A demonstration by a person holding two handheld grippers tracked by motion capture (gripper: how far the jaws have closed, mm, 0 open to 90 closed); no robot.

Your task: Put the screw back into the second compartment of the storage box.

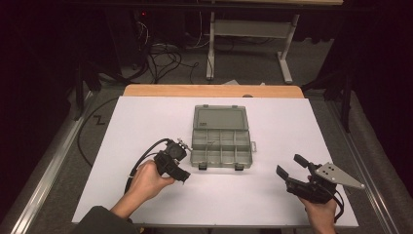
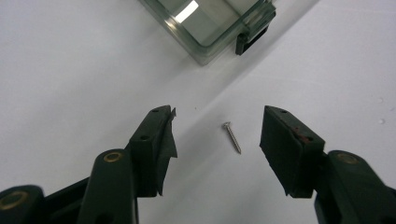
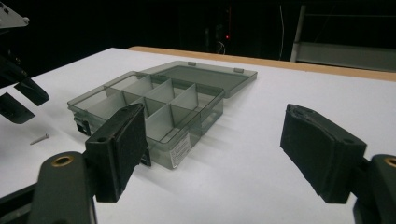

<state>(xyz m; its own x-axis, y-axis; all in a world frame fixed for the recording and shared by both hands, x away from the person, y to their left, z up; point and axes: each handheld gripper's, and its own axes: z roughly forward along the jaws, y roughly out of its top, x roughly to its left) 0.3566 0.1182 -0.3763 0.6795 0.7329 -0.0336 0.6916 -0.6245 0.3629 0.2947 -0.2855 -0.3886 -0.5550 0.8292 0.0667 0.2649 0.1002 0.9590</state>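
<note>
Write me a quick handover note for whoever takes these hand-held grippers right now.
Left hand-held gripper: open, jaws either side of a small screw lying loose on the white table, not gripped yet.
Right hand-held gripper: open, holding nothing, off to the box's right.
Compartment box: lid folded back flat; the compartments look empty from above.
Done: box opened.
Left: probably close on the screw and drop it into a compartment; which one is your call.
</note>
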